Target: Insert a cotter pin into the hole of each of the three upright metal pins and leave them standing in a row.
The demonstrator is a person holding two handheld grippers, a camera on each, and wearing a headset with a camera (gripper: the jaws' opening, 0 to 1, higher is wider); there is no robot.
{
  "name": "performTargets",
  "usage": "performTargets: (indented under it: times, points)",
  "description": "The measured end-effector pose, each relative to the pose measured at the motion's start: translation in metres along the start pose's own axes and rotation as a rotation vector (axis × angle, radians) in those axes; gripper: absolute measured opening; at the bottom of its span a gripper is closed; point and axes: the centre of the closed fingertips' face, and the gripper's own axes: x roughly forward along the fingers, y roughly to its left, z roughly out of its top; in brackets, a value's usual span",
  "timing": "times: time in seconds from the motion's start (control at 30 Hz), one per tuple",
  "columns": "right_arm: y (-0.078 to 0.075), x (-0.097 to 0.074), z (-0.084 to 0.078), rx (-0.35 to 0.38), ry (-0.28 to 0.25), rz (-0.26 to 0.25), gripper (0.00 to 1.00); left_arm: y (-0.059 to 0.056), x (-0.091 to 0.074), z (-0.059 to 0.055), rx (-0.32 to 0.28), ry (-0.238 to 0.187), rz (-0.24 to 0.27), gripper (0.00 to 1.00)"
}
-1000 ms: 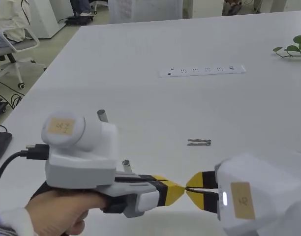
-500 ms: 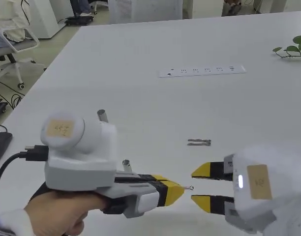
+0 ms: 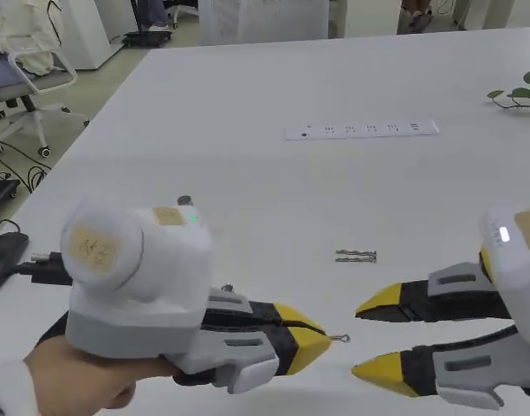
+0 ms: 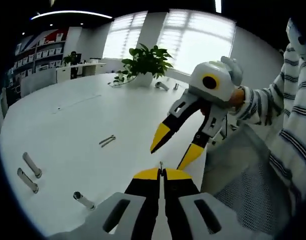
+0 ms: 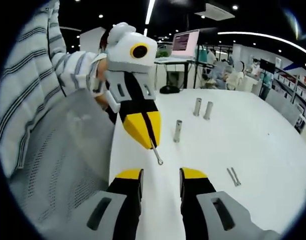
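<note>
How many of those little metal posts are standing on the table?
3. In the right gripper view, the first metal pin and second metal pin stand side by side farther off; the third metal pin stands alone, nearer the camera. None seems hidden there.

White table (image 3: 248, 104) with power strip (image 3: 362, 130), two cotter pins (image 3: 355, 256), upright metal pins (image 5: 178, 131)

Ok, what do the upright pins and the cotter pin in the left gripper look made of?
Upright pins: apparently metal, dull grey with a soft sheen. Cotter pin, held in the shut left gripper: thin bright wire with a looped end, probably steel; too small to be sure.
</note>
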Motion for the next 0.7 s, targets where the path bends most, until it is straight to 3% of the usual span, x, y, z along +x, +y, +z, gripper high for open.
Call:
performTargets:
  times: [0.07, 0.17, 0.3, 0.53, 0.7]
  points:
    - [0.002, -0.002, 0.002, 0.013, -0.006, 0.029, 0.30, -0.002, -0.001, 0.001, 0.034, -0.006, -0.012, 0.00]
    - [0.007, -0.003, 0.007, 0.028, -0.024, 0.089, 0.30, -0.005, -0.003, 0.003, 0.139, -0.017, -0.032, 0.00]
    - [0.011, -0.003, 0.009, 0.022, -0.020, 0.127, 0.28, -0.008, -0.004, 0.006, 0.187, -0.034, -0.051, 0.00]
    - [0.019, 0.000, 0.013, -0.008, -0.007, 0.190, 0.27, -0.014, -0.006, 0.005, 0.252, -0.026, -0.089, 0.00]
    - [0.024, 0.001, 0.016, -0.020, -0.009, 0.223, 0.18, -0.020, -0.006, 0.004, 0.279, -0.020, -0.112, 0.00]
